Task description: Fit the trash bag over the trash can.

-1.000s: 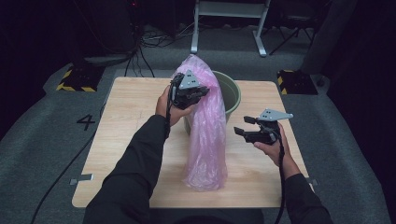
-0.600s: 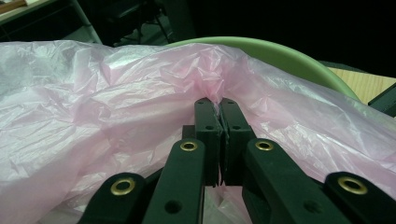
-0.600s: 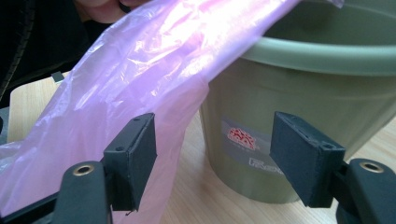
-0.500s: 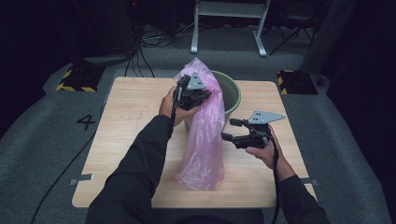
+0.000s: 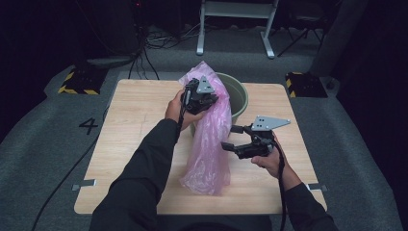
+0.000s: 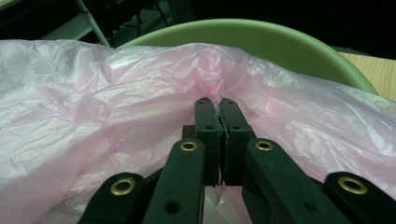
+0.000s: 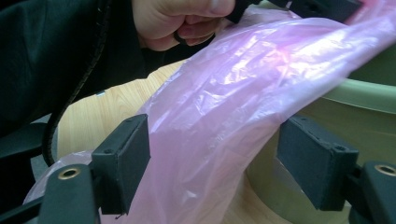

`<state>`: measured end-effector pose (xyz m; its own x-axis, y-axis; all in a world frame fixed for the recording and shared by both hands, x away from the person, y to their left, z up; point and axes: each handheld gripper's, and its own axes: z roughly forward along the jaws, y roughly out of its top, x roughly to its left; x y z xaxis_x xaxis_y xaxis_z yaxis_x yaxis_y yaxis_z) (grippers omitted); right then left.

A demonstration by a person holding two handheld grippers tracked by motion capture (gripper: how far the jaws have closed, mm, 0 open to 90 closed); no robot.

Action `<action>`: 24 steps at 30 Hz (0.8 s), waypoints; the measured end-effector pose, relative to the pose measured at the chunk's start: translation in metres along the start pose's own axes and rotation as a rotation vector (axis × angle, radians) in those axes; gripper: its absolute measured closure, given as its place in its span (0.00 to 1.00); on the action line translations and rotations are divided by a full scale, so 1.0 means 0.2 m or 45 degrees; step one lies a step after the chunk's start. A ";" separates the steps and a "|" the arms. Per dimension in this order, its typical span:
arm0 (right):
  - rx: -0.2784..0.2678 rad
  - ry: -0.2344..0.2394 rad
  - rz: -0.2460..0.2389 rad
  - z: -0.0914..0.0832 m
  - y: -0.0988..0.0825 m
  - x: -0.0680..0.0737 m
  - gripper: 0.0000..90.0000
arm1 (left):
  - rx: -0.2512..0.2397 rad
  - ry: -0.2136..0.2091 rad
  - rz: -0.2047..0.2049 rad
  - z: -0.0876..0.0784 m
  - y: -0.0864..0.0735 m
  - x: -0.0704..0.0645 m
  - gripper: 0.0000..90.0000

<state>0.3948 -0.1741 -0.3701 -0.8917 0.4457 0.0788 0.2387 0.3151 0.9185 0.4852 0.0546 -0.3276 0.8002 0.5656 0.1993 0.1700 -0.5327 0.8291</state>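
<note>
Pink bag held up at the green bin.

The left gripper [image 5: 204, 98] pinches the top of the pink bag [image 5: 208, 144] over the bin's [image 5: 238, 94] near rim; the bag hangs down to the table [image 5: 134, 144]. The right gripper [image 5: 230, 138], its jaws just opening and now wide, straddles the bag's middle without pressing on it.

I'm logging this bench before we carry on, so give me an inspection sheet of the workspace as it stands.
Surface: wooden table, bare wood around the work.
Job's things: pink plastic bag draped from the green bin rim down onto the table.
Clutter: nothing seen.
Grippers: left tongs shut on the bag's top edge; right tongs open, just been opening, bag between the pads, untouched.
Cables: one trails from each hand; more on the floor behind.
Surroundings: grey carpet, number 4 mark, hazard-striped blocks.
</note>
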 end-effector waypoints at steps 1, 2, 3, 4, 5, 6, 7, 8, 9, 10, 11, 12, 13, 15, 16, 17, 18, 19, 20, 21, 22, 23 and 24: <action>0.008 -0.014 -0.005 0.01 0.00 0.00 0.32 | 0.003 -0.003 0.003 0.00 0.00 0.00 0.98; 0.016 -0.032 -0.003 0.01 0.00 0.01 0.34 | 0.010 -0.008 0.003 0.00 0.00 0.00 0.98; 0.024 -0.050 0.015 0.03 0.00 0.00 0.38 | 0.010 -0.011 0.001 0.00 0.00 0.00 0.98; 0.030 -0.050 0.027 0.03 0.00 0.00 0.43 | 0.008 -0.013 0.000 0.00 0.00 0.00 0.98; 0.038 -0.066 0.023 0.04 -0.01 0.00 0.49 | 0.009 -0.014 0.001 0.00 0.00 0.00 0.98; 0.041 -0.096 0.016 0.05 -0.01 0.00 0.54 | 0.008 -0.018 -0.002 0.00 0.00 0.00 0.98; 0.044 -0.099 0.013 0.06 -0.01 0.01 0.61 | 0.007 -0.022 -0.005 0.00 0.00 0.00 0.98; 0.038 -0.095 0.008 0.06 -0.01 0.01 0.68 | 0.008 -0.027 -0.006 0.00 0.00 0.00 0.98; 0.018 -0.104 0.004 0.06 -0.02 0.01 0.76 | 0.008 -0.030 -0.005 0.00 0.00 0.00 0.97; 0.001 -0.088 0.006 0.06 -0.02 0.01 0.81 | 0.009 -0.028 -0.003 0.00 0.00 0.00 0.97; -0.009 -0.078 0.002 0.06 -0.02 0.01 0.86 | 0.008 -0.022 -0.001 0.00 0.00 0.00 0.96; -0.018 -0.077 -0.006 0.06 -0.02 0.01 0.90 | 0.003 -0.019 -0.002 -0.01 0.00 0.00 0.94; -0.026 -0.078 -0.018 0.06 -0.02 0.01 0.94 | 0.001 -0.017 -0.004 -0.01 0.00 0.00 0.91; -0.051 -0.075 -0.017 0.05 -0.03 0.01 0.99 | -0.006 -0.020 -0.009 -0.01 0.00 0.00 0.88; -0.062 -0.077 -0.018 0.05 -0.03 0.01 1.00 | -0.008 -0.003 -0.009 -0.02 0.00 0.00 0.84; -0.072 -0.076 -0.018 0.04 -0.04 0.01 1.00 | -0.018 0.009 -0.023 -0.02 0.00 0.01 0.77; -0.080 -0.070 -0.010 0.04 -0.04 0.00 1.00 | -0.030 0.013 -0.037 -0.03 -0.01 0.01 0.73; -0.088 -0.075 -0.014 0.03 -0.04 0.00 1.00 | -0.034 0.040 -0.046 -0.04 -0.01 0.02 0.66; -0.093 -0.083 -0.013 0.02 -0.04 0.00 1.00 | -0.042 0.082 -0.060 -0.05 -0.01 0.02 0.56; -0.100 -0.087 -0.015 0.02 -0.04 0.00 1.00 | -0.048 0.114 -0.072 -0.06 -0.01 0.03 0.48; -0.105 -0.086 -0.014 0.01 -0.05 0.00 1.00 | -0.055 0.133 -0.078 -0.08 -0.01 0.04 0.46; -0.107 -0.086 -0.011 0.00 -0.05 0.00 1.00 | -0.074 0.133 -0.092 -0.09 -0.02 0.06 0.44; -0.112 -0.085 -0.011 -0.01 -0.05 0.00 1.00 | -0.087 0.131 -0.101 -0.11 -0.02 0.07 0.43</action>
<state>0.3923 -0.1794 -0.3779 -0.8652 0.4993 0.0475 0.1941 0.2460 0.9496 0.4828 0.0784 -0.3167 0.7219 0.6678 0.1814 0.1882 -0.4417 0.8772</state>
